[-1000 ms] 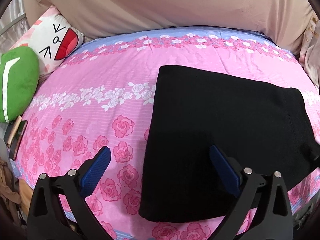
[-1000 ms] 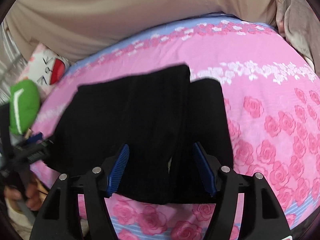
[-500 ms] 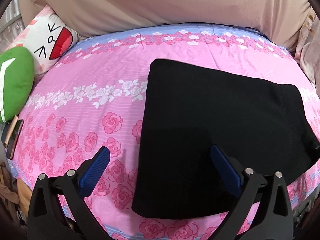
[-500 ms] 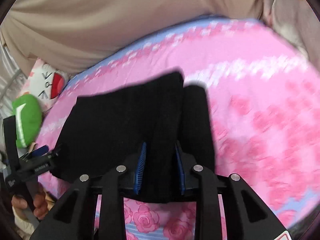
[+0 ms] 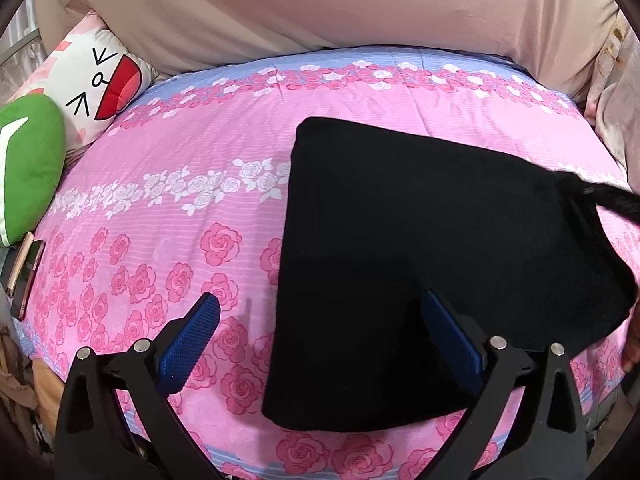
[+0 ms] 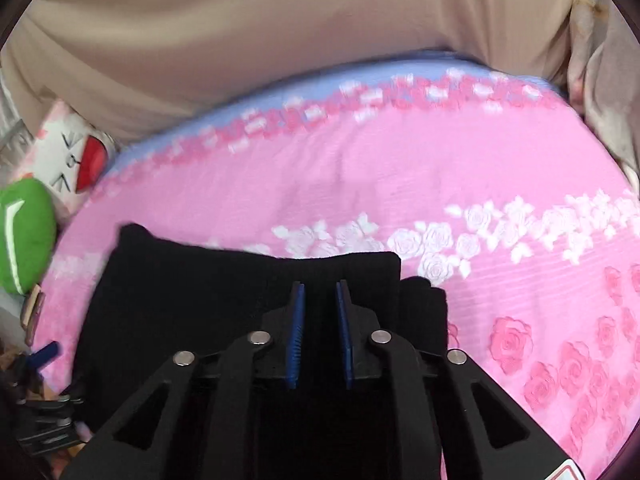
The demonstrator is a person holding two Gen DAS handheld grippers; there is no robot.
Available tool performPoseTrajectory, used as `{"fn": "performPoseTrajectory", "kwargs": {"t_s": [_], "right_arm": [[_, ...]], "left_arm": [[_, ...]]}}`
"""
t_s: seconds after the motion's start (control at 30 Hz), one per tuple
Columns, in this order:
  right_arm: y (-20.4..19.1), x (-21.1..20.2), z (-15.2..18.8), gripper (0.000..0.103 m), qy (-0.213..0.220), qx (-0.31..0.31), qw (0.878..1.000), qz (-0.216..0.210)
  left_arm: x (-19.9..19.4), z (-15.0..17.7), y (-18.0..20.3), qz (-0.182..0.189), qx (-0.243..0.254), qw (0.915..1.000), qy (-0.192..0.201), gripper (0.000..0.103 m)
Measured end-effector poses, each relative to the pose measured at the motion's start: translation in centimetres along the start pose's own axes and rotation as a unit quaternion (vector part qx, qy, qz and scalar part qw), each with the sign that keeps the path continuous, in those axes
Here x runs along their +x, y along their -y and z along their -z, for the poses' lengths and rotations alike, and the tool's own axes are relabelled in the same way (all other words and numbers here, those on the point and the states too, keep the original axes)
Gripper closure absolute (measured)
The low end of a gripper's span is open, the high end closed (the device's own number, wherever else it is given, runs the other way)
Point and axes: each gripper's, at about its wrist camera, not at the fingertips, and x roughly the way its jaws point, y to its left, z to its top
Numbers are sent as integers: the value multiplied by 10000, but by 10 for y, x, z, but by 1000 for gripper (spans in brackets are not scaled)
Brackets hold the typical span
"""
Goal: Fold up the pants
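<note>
Black pants (image 5: 420,220) lie folded on the pink rose-print bed sheet (image 5: 180,200). My left gripper (image 5: 320,298) hovers open over their near left edge, its right finger (image 5: 448,328) above the cloth and its left finger (image 5: 192,332) above the sheet. Nothing sits between its pads. In the right wrist view the jaws of my right gripper (image 6: 320,286) are closing, with a ridge of the pants (image 6: 192,288) pinched between the blue pads (image 6: 297,332). That end of the cloth is raised off the bed; it shows as a lifted strip (image 5: 612,200) in the left wrist view.
A white cartoon-face pillow (image 5: 96,80) and a green cushion (image 5: 28,168) lie at the bed's left end, with a phone (image 5: 24,276) at the edge below them. Beige fabric (image 5: 320,8) hangs behind the bed. A hand (image 5: 632,344) shows at the right border.
My right gripper went from wide open to pinching a ridge of the pants, then rose and drew the cloth up. The left gripper stayed open and nearly still.
</note>
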Motion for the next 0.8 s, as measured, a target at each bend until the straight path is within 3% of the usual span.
{"fn": "performPoseTrajectory", "kwargs": {"t_s": [0.07,0.17,0.27,0.37,0.53,0.67,0.73,0.8], "right_arm": [[-17,-13,6,89,180,-291,9994,16],[-5,17,20,93,-252,-308,9984,394],[1,-12,24,90,-69,114,9999,1],[-16,-50,36,84,194,-182,9996,-74],[-22,-41,75,78,-249,-490,9981,286],[-20,-50,80,76,-111,-315,9990,281],[-17,-60,77,46,6,-229,9994,241],[-11,-69,77,30,106,-149,9992,355]], "left_arm": [[3,-1,0,40,-20,10000,-33,5],[5,-3,0,116,-13,9999,-46,5],[4,-3,1,69,48,10000,-25,5],[4,-2,0,92,4,9999,-43,5],[4,-2,0,117,-12,9999,-57,5],[3,-2,0,110,-31,9999,-72,5],[-1,0,-2,157,-51,9998,-61,5],[-6,1,-8,442,-131,9989,-45,5]]}}
